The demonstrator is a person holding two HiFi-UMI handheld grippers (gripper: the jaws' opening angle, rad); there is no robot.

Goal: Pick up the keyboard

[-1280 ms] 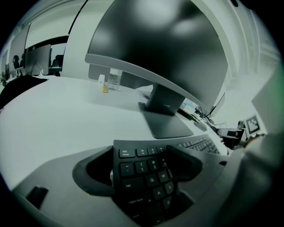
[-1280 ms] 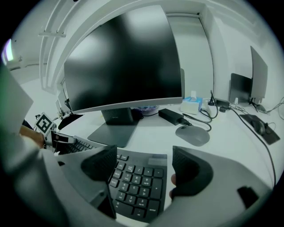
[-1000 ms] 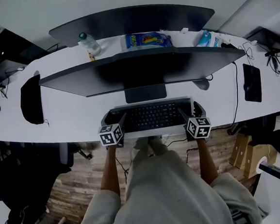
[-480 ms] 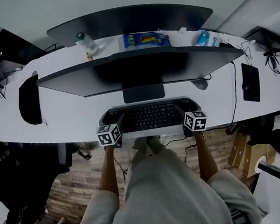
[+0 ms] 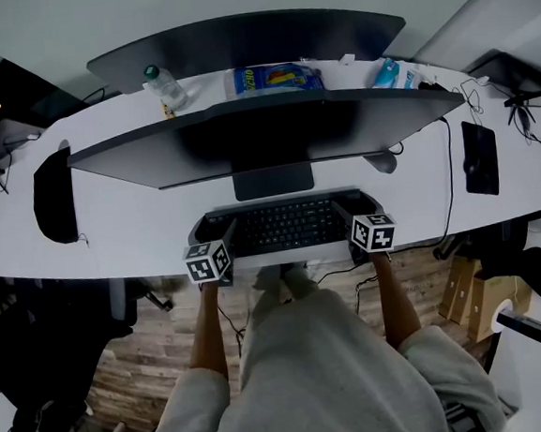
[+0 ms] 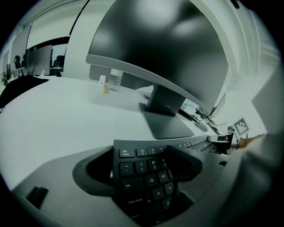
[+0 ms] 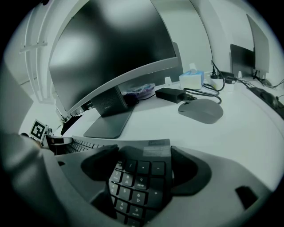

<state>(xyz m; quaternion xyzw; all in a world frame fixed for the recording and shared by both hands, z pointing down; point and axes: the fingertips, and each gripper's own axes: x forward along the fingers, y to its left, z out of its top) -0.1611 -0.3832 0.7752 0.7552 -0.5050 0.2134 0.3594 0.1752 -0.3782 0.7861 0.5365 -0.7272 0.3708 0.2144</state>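
Now the keyboard (image 5: 285,226) lay on the counter (image 5: 140,226), ends inside the spread left claw (image 6: 141,163) and right claw (image 7: 144,166); the right had just been closing. Next both needed to squeeze and lift.

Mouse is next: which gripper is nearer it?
Right. The right gripper, jaws just closing around the keyboard's right end, is close to the mouse; the left gripper straddles the left end.

Head view looked steeply down upon left gripper (image 5: 215,232) and right gripper (image 5: 358,214). Each gripper view rode close behind its jaws, facing forward; both shared the keyboard (image 6: 146,173) and monitor stand (image 6: 166,120) ahead.
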